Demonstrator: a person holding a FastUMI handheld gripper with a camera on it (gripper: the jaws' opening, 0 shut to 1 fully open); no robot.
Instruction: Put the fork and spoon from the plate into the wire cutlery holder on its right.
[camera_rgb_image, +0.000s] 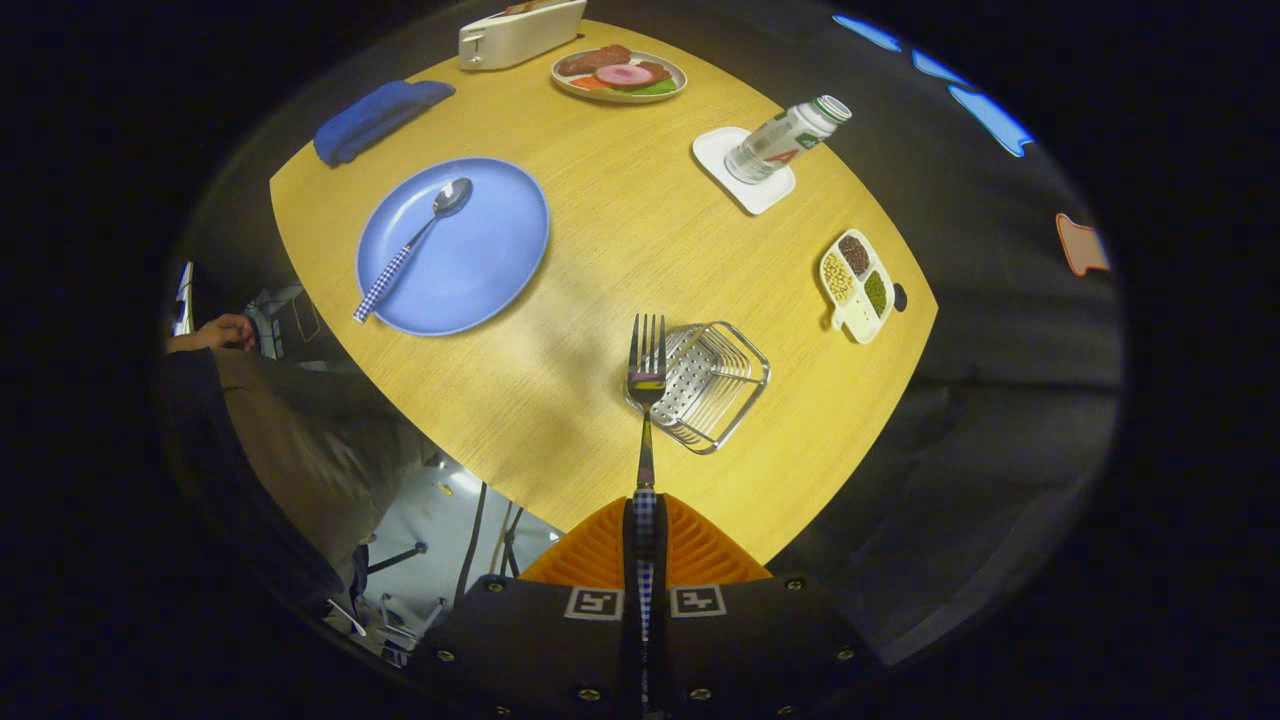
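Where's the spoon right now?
In the gripper view the spoon lies on the blue plate, left of the wire holder, while the tongs grip the fork.

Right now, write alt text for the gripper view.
The claw is shut on a fork by its handle, tines pointing ahead over the near rim of the wire cutlery holder. The spoon lies on the blue plate further left on the wooden table.
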